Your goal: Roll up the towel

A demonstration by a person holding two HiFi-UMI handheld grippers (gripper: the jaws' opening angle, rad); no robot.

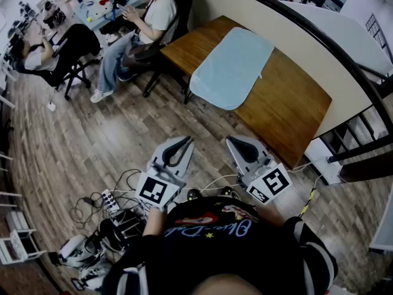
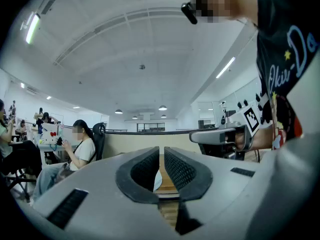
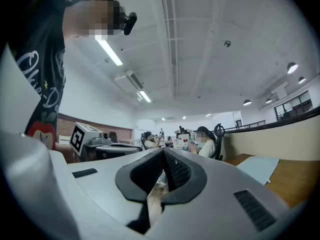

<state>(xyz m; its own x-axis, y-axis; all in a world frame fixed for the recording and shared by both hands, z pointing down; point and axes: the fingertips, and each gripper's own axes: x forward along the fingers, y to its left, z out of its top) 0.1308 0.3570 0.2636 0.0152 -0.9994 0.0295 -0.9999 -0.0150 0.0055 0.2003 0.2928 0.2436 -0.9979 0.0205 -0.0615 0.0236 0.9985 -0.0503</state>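
Observation:
A light blue towel (image 1: 232, 66) lies spread flat on the wooden table (image 1: 288, 103), its near end hanging over the table's left edge. In the right gripper view the towel (image 3: 259, 167) shows at the right on the table (image 3: 295, 179). My left gripper (image 1: 186, 141) is held level in front of my body, well short of the table, jaws shut with nothing between them. Beside it my right gripper (image 1: 232, 141) is also shut and empty. From the left gripper (image 2: 161, 154), a strip of table shows past the shut jaws. The right gripper (image 3: 163, 156) points past seated people.
A person sits on a chair (image 1: 147, 23) at the table's far left corner; another sits at a desk (image 1: 43, 54) further left. Cables and a power strip (image 1: 110, 203) lie on the floor by my feet. A curved wall (image 1: 295, 23) runs behind the table.

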